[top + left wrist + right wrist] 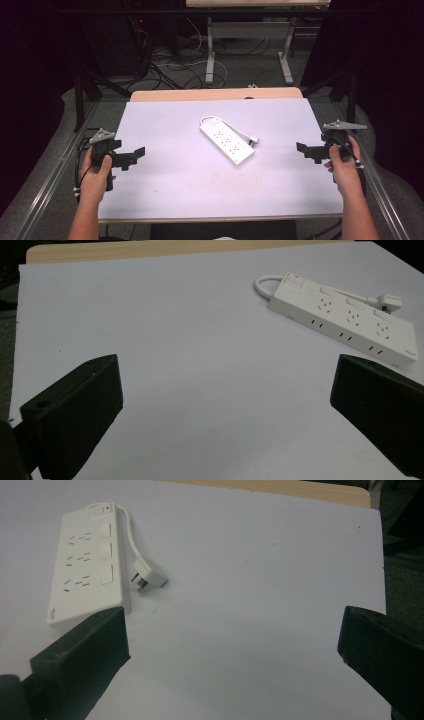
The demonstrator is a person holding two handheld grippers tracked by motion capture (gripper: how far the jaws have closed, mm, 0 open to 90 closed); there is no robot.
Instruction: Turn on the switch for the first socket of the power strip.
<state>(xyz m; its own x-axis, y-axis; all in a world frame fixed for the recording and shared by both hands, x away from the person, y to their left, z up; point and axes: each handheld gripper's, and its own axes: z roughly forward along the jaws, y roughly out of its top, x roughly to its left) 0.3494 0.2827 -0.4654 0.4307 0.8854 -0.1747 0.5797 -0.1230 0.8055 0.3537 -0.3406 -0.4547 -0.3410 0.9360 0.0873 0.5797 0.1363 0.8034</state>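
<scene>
Power strip (pixel 226 139) mid-table, grippers (pixel 131 157) (pixel 306 150) apart, prob. open.

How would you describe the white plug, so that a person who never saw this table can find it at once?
Start at the white sheet covering the table, then find the white power strip lying slantwise near its middle. A short white cable leaves the strip's switch end and runs along its side to the plug. It is the small loose piece with bare metal pins, lying on the sheet beside the strip.

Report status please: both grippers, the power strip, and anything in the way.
Left gripper open, right gripper open, both empty. Power strip flat mid-table, plug beside it, untouched. Nothing in the way.
</scene>
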